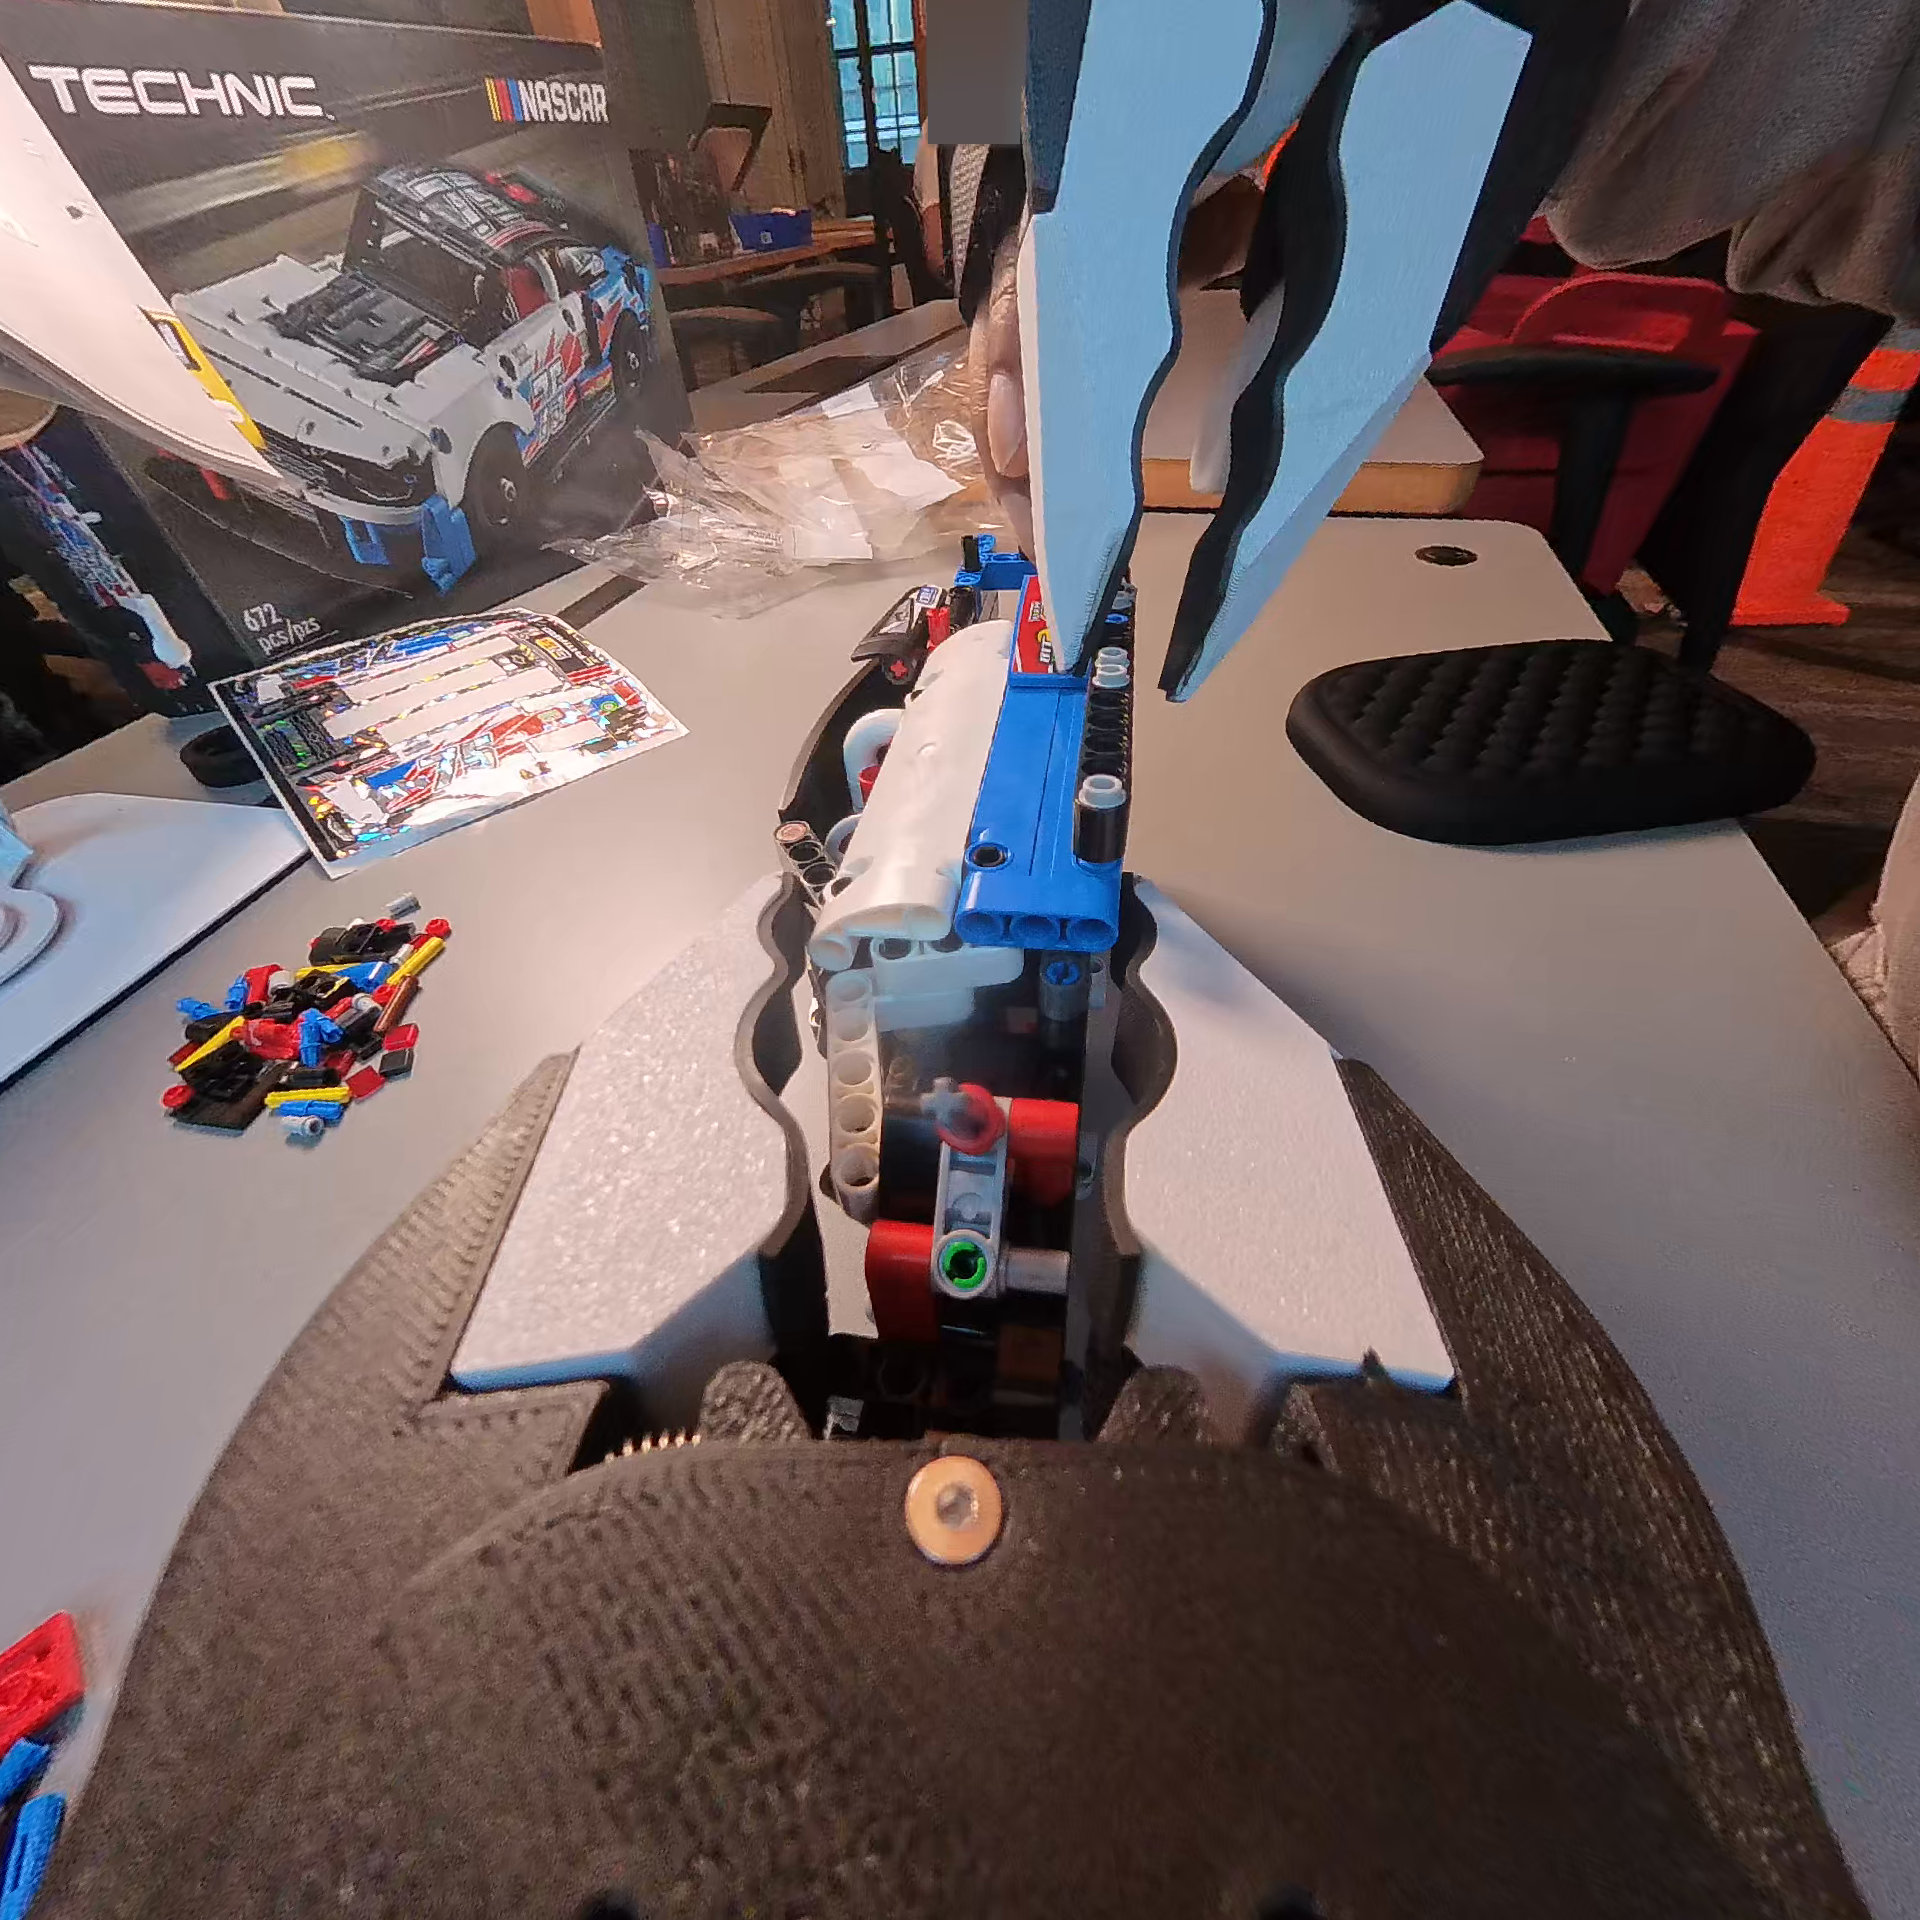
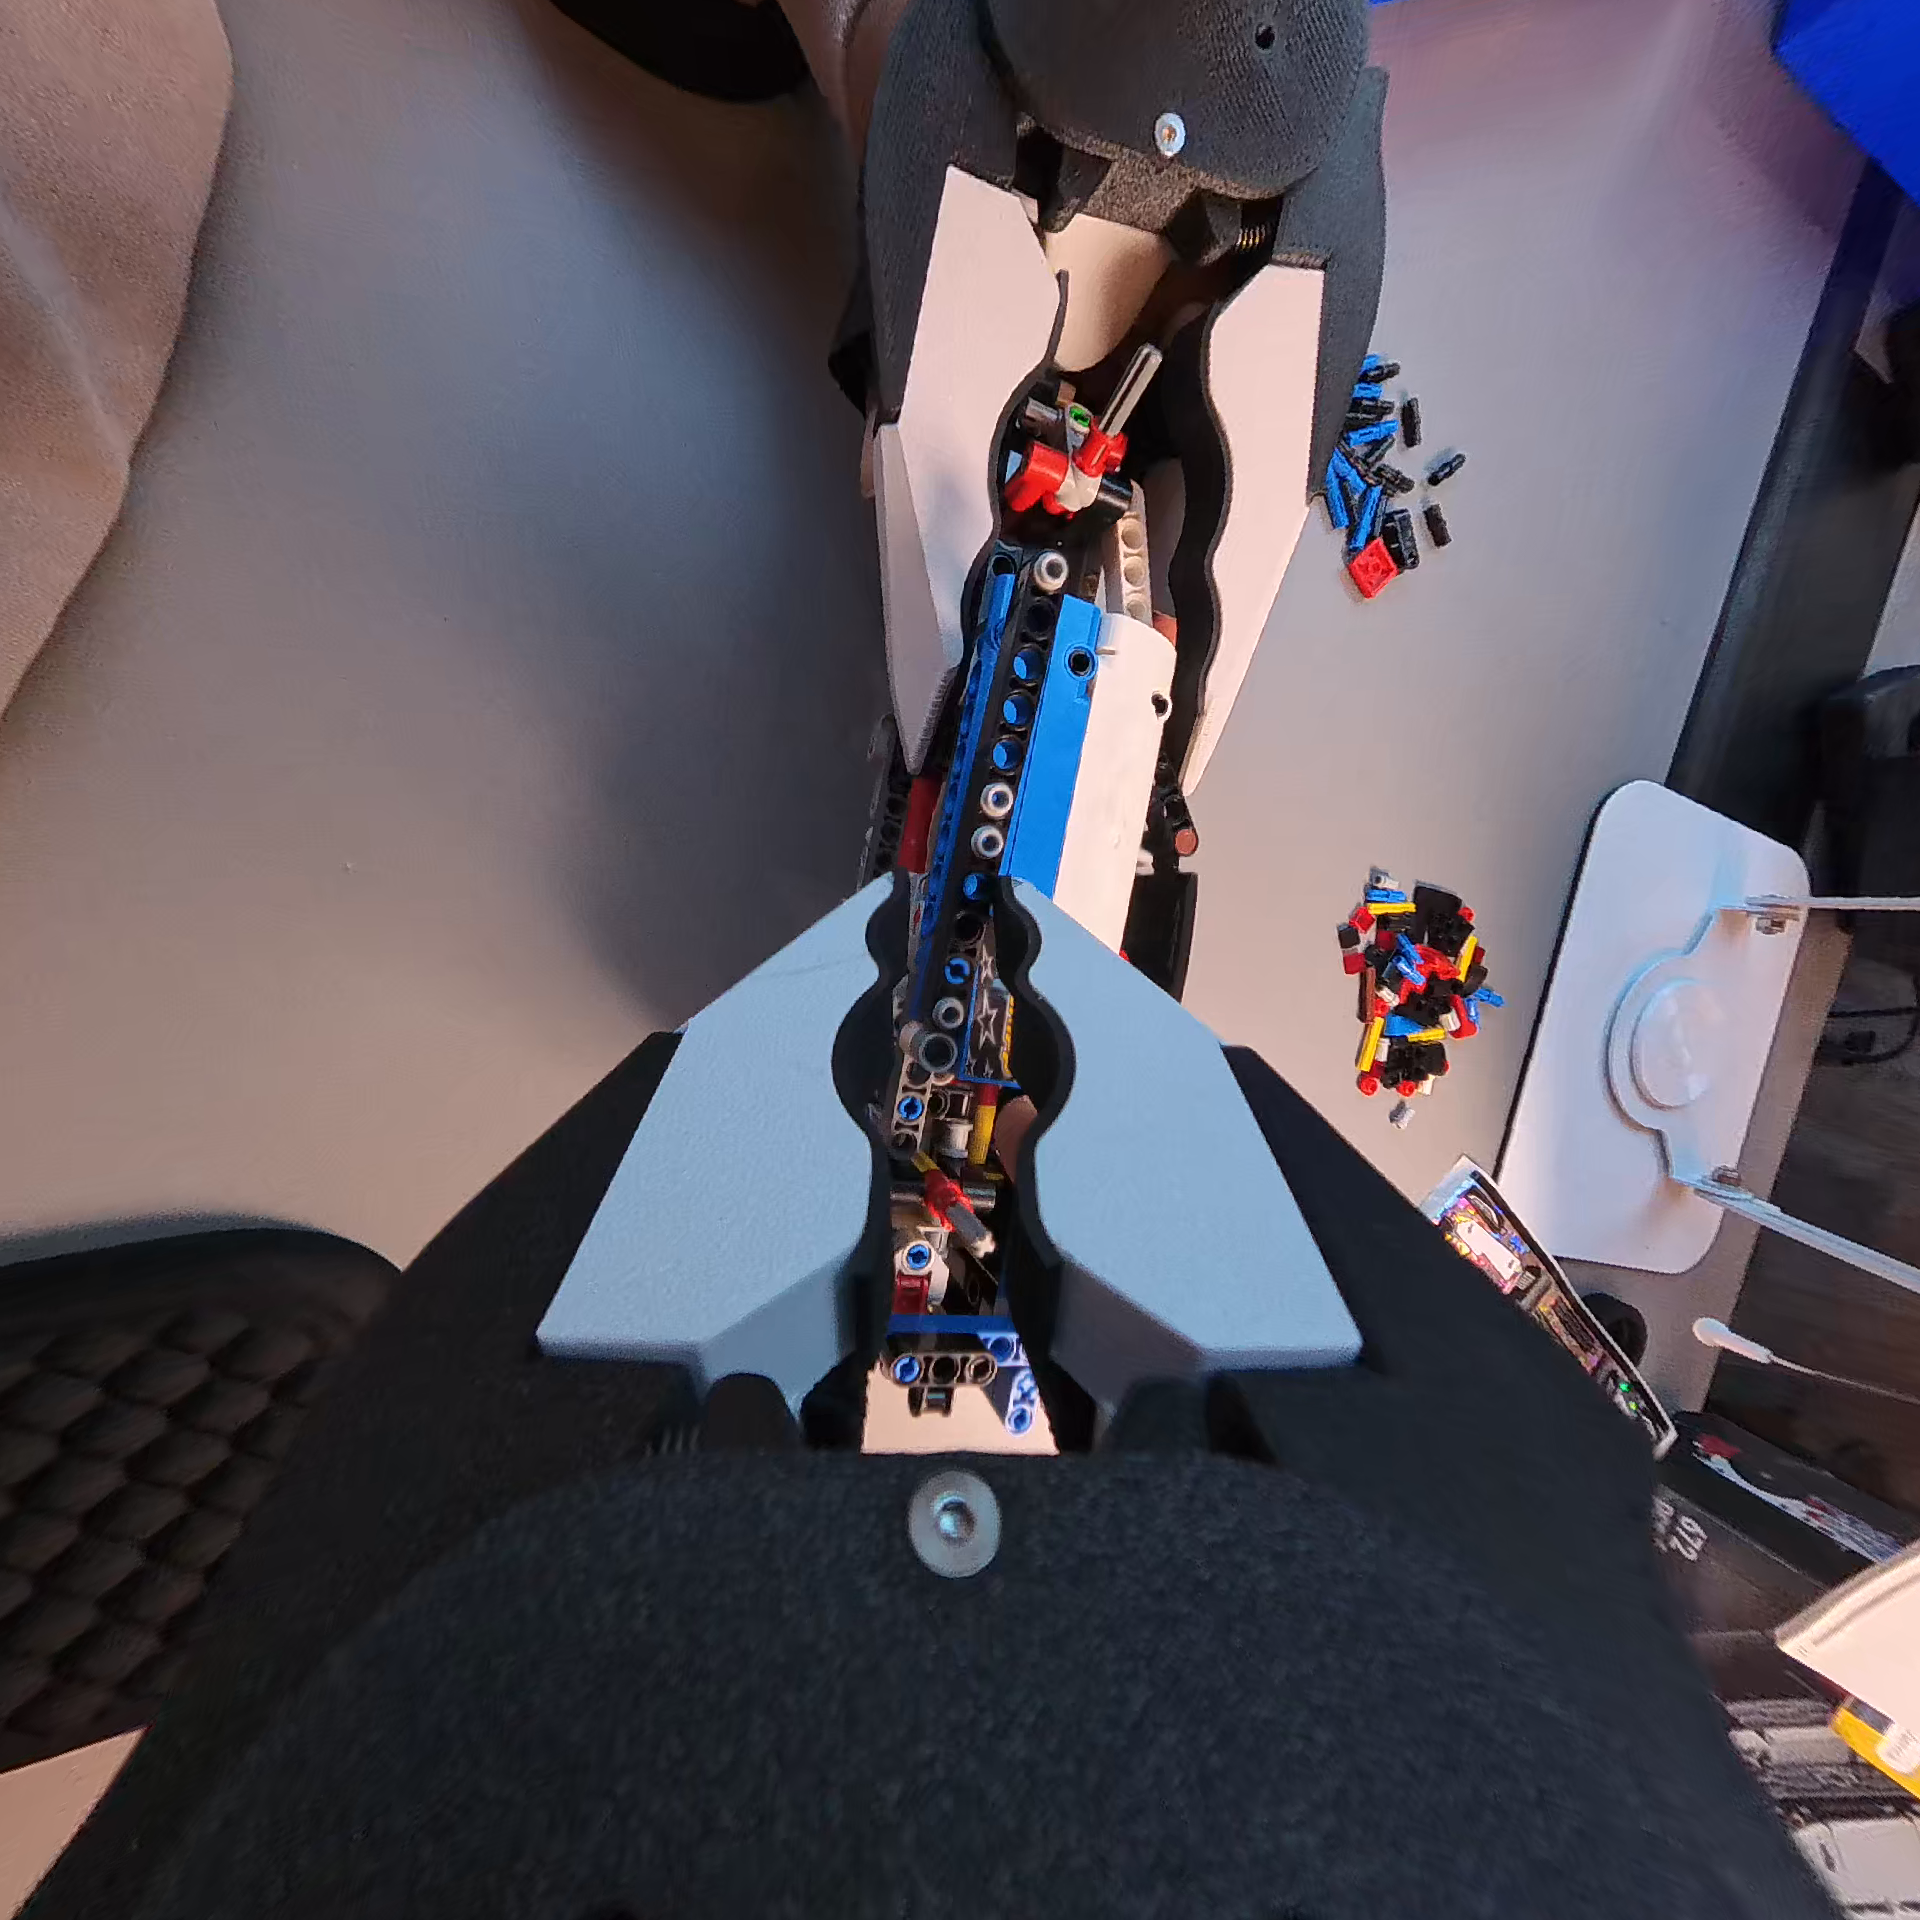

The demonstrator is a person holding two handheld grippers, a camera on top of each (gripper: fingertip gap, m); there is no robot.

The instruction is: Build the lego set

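My left gripper (image 1: 961,904) is closed on the near end of the half-built Lego car body (image 1: 1029,810), a long assembly of blue, white and black plastic beams with red and grey pins. Its white fingers press the model from both sides, and the long axis runs straight away from that camera, lifted clear of the grey table (image 1: 1455,935). At the far end my right gripper (image 1: 1127,665) comes down from above with its tips a little apart: one fingertip rests on the black holed beam beside the blue panel, the other hangs just off the model's right edge, touching nothing I can see.

In the right wrist view the model (image 2: 1023,790) runs lengthwise between my right gripper's fingers (image 2: 945,914) and on into the left gripper (image 2: 1049,644) opposite, tilted slightly left. I see no firm grip there.

On the table to the left lie a heap of small loose red, blue, yellow and black pieces (image 1: 301,1018), a shiny sticker sheet (image 1: 447,727), crumpled clear plastic bags (image 1: 790,499) and the printed set box (image 1: 343,312). A black mesh pad (image 1: 1548,738) sits to the right.
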